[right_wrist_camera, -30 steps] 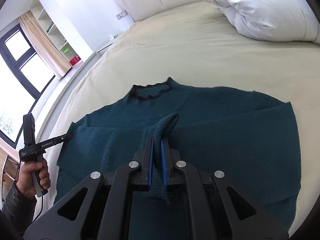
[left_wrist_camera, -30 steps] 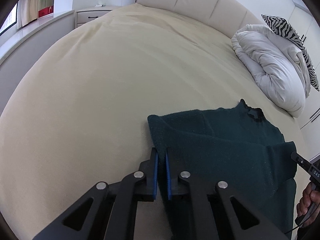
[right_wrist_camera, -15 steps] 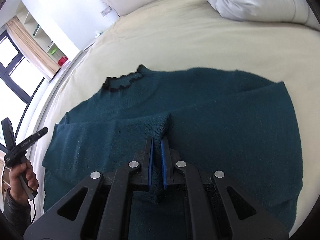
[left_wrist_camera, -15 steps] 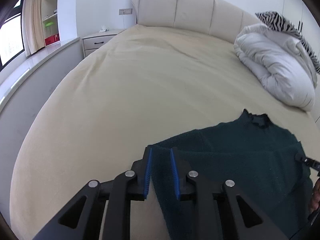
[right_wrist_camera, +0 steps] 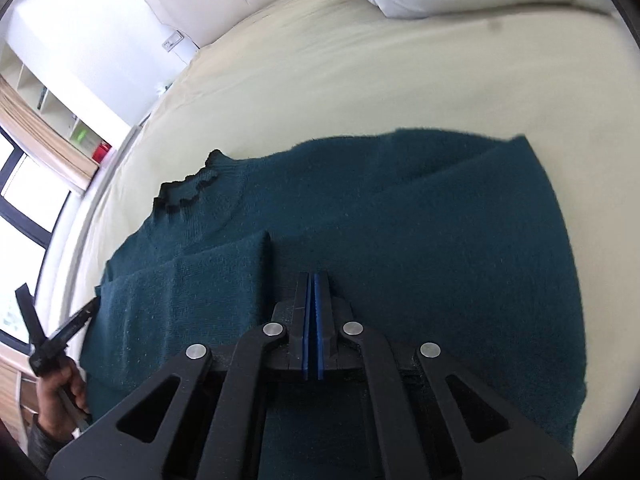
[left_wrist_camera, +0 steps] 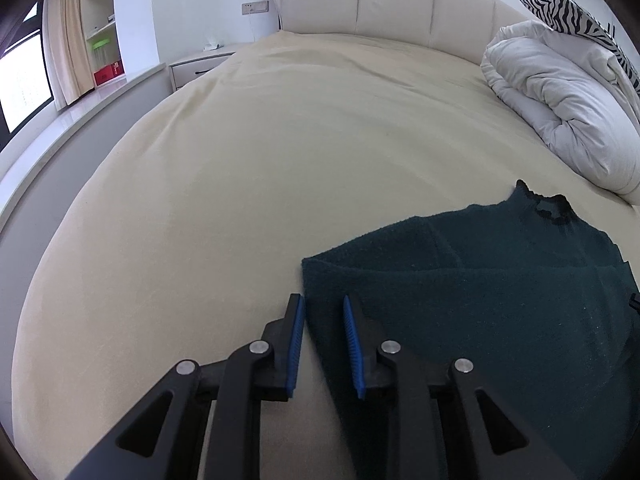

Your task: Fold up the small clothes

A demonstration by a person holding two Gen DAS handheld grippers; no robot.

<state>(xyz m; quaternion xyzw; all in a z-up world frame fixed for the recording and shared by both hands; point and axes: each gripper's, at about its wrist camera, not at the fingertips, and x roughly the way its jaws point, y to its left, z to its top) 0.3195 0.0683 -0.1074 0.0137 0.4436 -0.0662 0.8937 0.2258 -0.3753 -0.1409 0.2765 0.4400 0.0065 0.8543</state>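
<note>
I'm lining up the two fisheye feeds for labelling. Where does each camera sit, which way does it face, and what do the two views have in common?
Left wrist: sits on the left gripper, looking along its open fingers across the bed to the headboard; the sweater lies to the right.
Right wrist: sits on the right gripper, low over the sweater, fingers closed with no cloth visibly between them; the person's left hand shows at lower left.
Shared: sweater, bed, headboard, white duvet.
</note>
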